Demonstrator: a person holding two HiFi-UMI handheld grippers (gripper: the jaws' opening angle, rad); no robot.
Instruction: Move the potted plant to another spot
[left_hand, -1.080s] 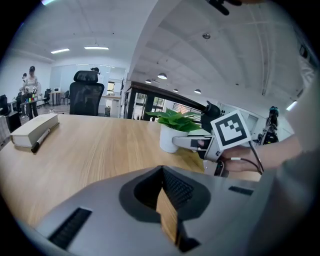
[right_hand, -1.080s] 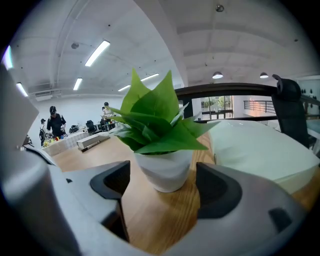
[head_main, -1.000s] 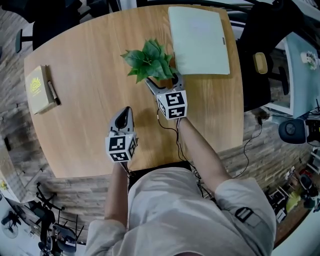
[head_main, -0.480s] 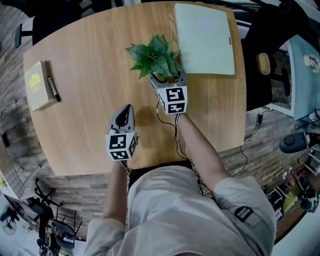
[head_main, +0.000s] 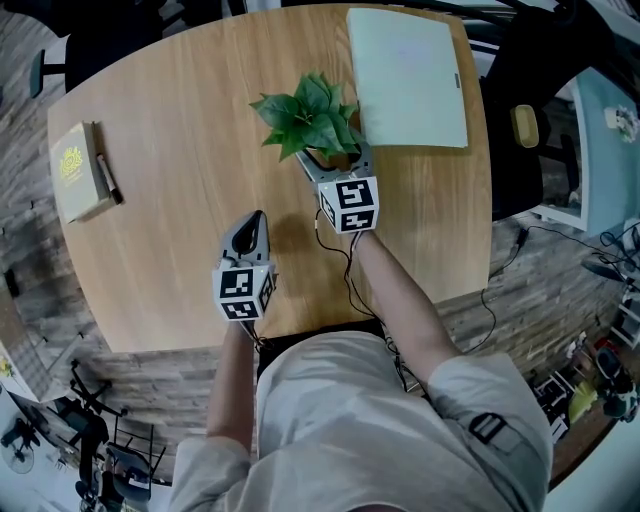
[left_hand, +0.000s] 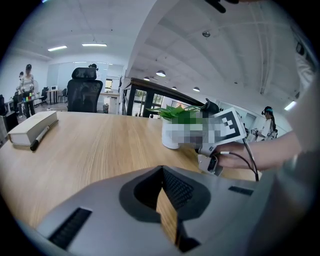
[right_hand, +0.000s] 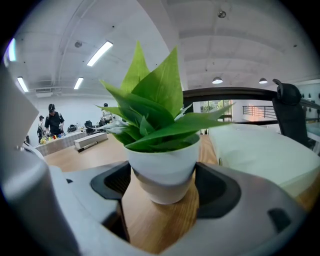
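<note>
The potted plant (head_main: 310, 115), green leaves in a small white pot (right_hand: 162, 167), stands on the round wooden table (head_main: 180, 120) just left of a pale green pad. My right gripper (head_main: 333, 160) has one jaw on each side of the pot and is shut on it; the pot's base rests on the wood. From the left gripper view the potted plant (left_hand: 175, 125) shows at mid-right, partly behind a mosaic patch. My left gripper (head_main: 255, 215) lies nearer the table's front edge, left of the right one, shut with nothing in it.
A pale green pad (head_main: 405, 75) lies at the table's back right, close beside the plant. A yellow book (head_main: 75, 170) with a pen (head_main: 105, 180) sits at the far left edge. A black chair (head_main: 530, 110) stands to the right. People stand far off in the room.
The right gripper and the pot have hardly shifted against the pad; mostly the head camera moved. The left gripper has stayed in place.
</note>
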